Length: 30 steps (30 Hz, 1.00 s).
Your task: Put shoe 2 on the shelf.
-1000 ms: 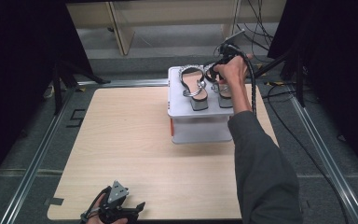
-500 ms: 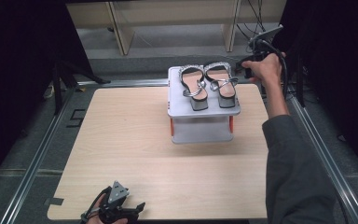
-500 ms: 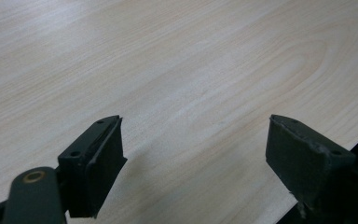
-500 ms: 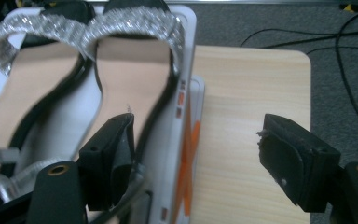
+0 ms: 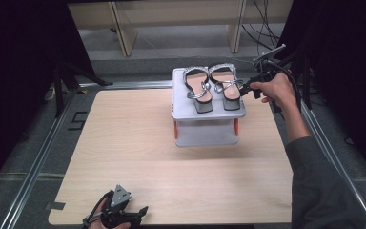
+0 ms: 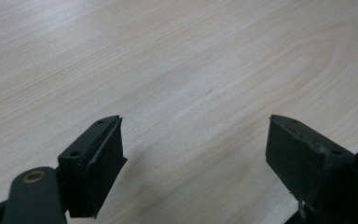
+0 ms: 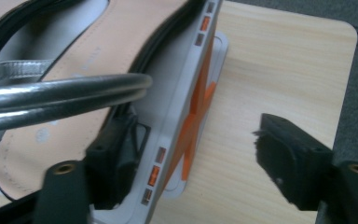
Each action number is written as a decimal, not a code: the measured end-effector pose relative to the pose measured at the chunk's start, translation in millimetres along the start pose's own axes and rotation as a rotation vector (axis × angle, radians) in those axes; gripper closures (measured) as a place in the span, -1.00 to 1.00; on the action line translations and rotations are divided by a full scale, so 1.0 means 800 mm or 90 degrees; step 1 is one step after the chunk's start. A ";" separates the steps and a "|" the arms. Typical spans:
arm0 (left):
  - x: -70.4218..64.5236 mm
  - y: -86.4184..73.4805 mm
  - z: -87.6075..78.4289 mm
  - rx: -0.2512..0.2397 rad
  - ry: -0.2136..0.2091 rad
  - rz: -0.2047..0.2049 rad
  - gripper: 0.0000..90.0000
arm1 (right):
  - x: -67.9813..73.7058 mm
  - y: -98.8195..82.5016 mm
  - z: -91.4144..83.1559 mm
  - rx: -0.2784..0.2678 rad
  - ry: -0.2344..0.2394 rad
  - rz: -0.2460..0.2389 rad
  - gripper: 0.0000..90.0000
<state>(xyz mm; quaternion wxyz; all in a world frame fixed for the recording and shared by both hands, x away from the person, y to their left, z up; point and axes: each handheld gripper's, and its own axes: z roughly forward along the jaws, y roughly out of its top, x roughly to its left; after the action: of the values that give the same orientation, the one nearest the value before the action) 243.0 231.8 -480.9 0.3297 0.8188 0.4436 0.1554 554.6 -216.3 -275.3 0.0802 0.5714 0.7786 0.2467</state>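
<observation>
A pair of silver strappy sandals, left (image 5: 198, 88) and right (image 5: 226, 87), stands on top of a grey two-level shoe rack (image 5: 205, 134) at the back of the wooden table (image 5: 124, 143). My right gripper (image 5: 244, 87) is at the rack's right edge, beside the right sandal. Its jaws have just been closing a little. In the right gripper view my right gripper (image 7: 198, 140) is open, with one jaw over the sandal's insole (image 7: 74, 70) and the other out over the table. The rack's edge (image 7: 177, 121) lies between them, unpressed. My left gripper (image 5: 140, 212) (image 6: 193, 140) rests open near the front edge.
Orange cross braces (image 7: 196, 116) show under the rack's top shelf. Metal rails (image 5: 38, 157) run along both sides of the table. Wooden furniture legs (image 5: 119, 21) and cables (image 5: 267, 24) stand beyond the far edge.
The right hand moved from above the sandals out to the rack's right side, then dropped toward the right sandal. The left gripper stayed put.
</observation>
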 end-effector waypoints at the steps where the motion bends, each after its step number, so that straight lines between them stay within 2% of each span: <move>1: 0.001 0.000 0.000 -0.002 -0.004 0.003 -0.59 | 0.002 0.001 -0.001 0.001 -0.008 -0.001 -0.32; 3: 0.002 0.001 -0.004 0.014 -0.009 0.015 -0.59 | 0.007 0.002 -0.002 0.006 -0.021 0.004 -0.27; 4: 0.002 0.001 -0.003 0.014 -0.009 0.017 -0.59 | 0.008 0.001 -0.002 0.004 -0.015 -0.002 -0.25; 5: 0.001 0.000 0.000 0.005 -0.001 0.006 -0.59 | 0.011 0.001 -0.002 0.001 -0.028 -0.008 -0.25; 6: 0.001 0.000 -0.001 0.007 -0.005 0.013 -0.59 | 0.013 0.000 -0.002 -0.001 -0.021 -0.009 -0.25; 7: -0.001 0.000 0.001 -0.006 -0.005 -0.005 -0.59 | 0.016 0.000 -0.002 0.002 -0.018 -0.013 -0.25; 8: -0.001 0.000 0.001 -0.005 -0.001 -0.005 -0.59 | 0.021 -0.001 -0.001 0.005 -0.013 0.000 -0.25; 9: -0.001 0.000 0.001 -0.005 -0.001 -0.004 -0.59 | 0.022 -0.001 -0.001 0.002 -0.003 -0.023 -0.25; 11: 0.001 0.001 -0.001 0.010 -0.001 0.012 -0.59 | 0.029 0.000 0.001 0.005 0.002 -0.028 -0.25; 13: 0.001 0.000 0.000 0.008 -0.001 0.008 -0.59 | 0.032 -0.001 0.001 0.002 -0.003 -0.036 -0.25; 14: 0.001 0.000 0.000 0.009 -0.001 0.008 -0.59 | 0.031 0.000 0.002 -0.001 -0.010 -0.046 -0.26; 15: 0.001 0.000 0.000 0.011 -0.001 0.009 -0.59 | 0.031 -0.001 0.003 -0.004 -0.007 -0.036 -0.28; 16: 0.001 0.000 -0.001 0.006 -0.004 0.002 -0.59 | 0.028 -0.002 0.003 -0.002 -0.001 -0.045 -0.32; 17: 0.003 0.001 -0.004 0.016 -0.011 0.014 -0.59 | 0.026 -0.002 0.002 -0.003 0.001 -0.037 -0.35; 18: 0.003 0.001 -0.004 0.012 -0.011 0.012 -0.59 | 0.024 -0.004 0.004 -0.015 -0.002 -0.043 -0.38; 19: 0.003 0.001 -0.004 0.013 -0.010 0.012 -0.59 | 0.020 -0.006 0.004 -0.023 0.014 -0.047 -0.39; 20: 0.003 0.001 -0.003 0.012 -0.004 0.013 -0.59 | 0.022 -0.007 0.002 -0.019 0.015 -0.028 -0.39; 21: 0.002 0.000 0.000 -0.004 -0.001 -0.006 -0.59 | 0.019 -0.010 0.002 -0.034 0.018 -0.039 -0.39; 22: 0.004 0.000 -0.001 0.007 -0.006 0.009 -0.59 | 0.017 -0.012 -0.001 -0.037 0.022 -0.048 -0.40; 23: 0.005 0.000 -0.003 0.013 -0.011 0.009 -0.59 | 0.015 -0.014 -0.003 -0.039 0.033 -0.048 -0.41; 24: 0.005 0.000 -0.003 0.011 -0.012 0.008 -0.59 | 0.016 -0.018 -0.006 -0.038 0.046 -0.033 -0.41; 25: 0.002 0.000 0.000 -0.012 -0.013 -0.018 -0.59 | 0.012 -0.022 -0.010 -0.051 0.041 -0.051 -0.42; 27: 0.005 0.001 0.000 0.006 -0.001 -0.003 -0.59 | 0.013 -0.029 -0.016 -0.061 0.049 -0.052 -0.43; 28: 0.005 0.001 -0.002 0.007 -0.004 -0.002 -0.59 | 0.014 -0.033 -0.019 -0.063 0.054 -0.051 -0.43; 29: 0.007 0.002 -0.003 0.014 -0.009 0.007 -0.59 | 0.015 -0.040 -0.022 -0.072 0.061 -0.063 -0.44; 30: 0.007 0.002 -0.003 0.014 -0.008 0.004 -0.59 | 0.016 -0.044 -0.024 -0.073 0.065 -0.065 -0.45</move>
<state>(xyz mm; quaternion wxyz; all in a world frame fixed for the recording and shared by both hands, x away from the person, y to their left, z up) 245.4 236.6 -478.4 0.3230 0.8246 0.4407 0.1463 512.2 -218.0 -273.4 0.0853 0.5121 0.7943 0.3156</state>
